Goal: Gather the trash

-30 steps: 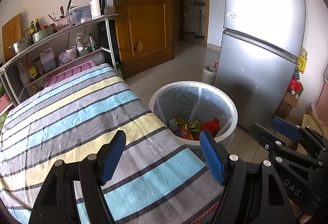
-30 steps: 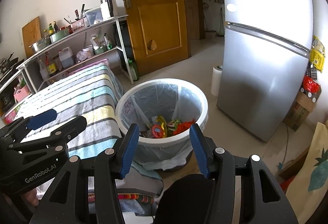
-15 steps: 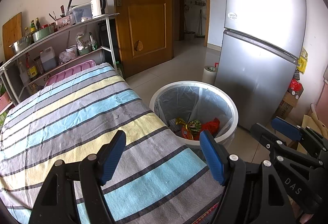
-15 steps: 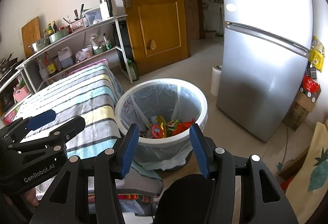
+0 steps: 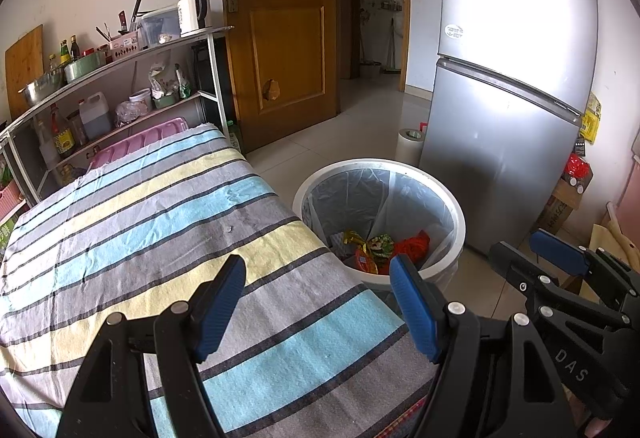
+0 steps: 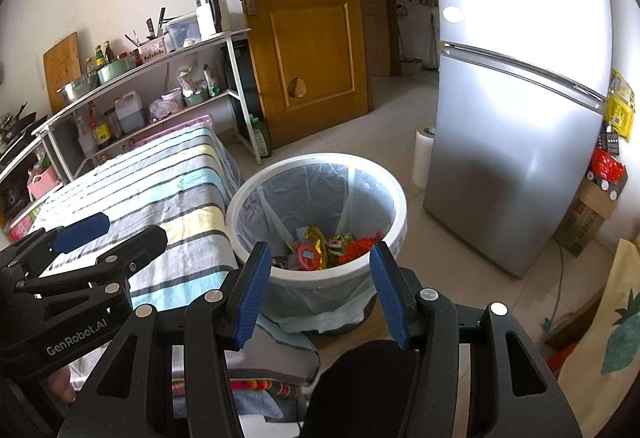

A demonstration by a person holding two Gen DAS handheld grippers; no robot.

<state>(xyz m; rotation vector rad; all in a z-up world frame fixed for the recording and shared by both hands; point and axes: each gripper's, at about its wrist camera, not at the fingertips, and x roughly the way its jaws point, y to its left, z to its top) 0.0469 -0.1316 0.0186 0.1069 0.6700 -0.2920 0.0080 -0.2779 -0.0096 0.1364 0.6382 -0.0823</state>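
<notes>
Room: your striped tablecloth point(image 5: 168, 238) fronts a shelf, door, fridge.
Trash: wrappers point(image 6: 320, 250) lie in the bin point(image 6: 316, 161), beyond both tongs.
Tongs: your left gripper point(image 5: 318, 302) and right gripper point(image 6: 316, 286) stand spread, empty.

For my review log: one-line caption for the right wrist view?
Open right tool over lined trash bin holding wrappers.

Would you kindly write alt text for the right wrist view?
The open, empty right gripper points at a white round plastic-lined trash bin holding colourful wrappers. A striped tablecloth lies left, beside the open left gripper; a silver fridge stands right.
</notes>
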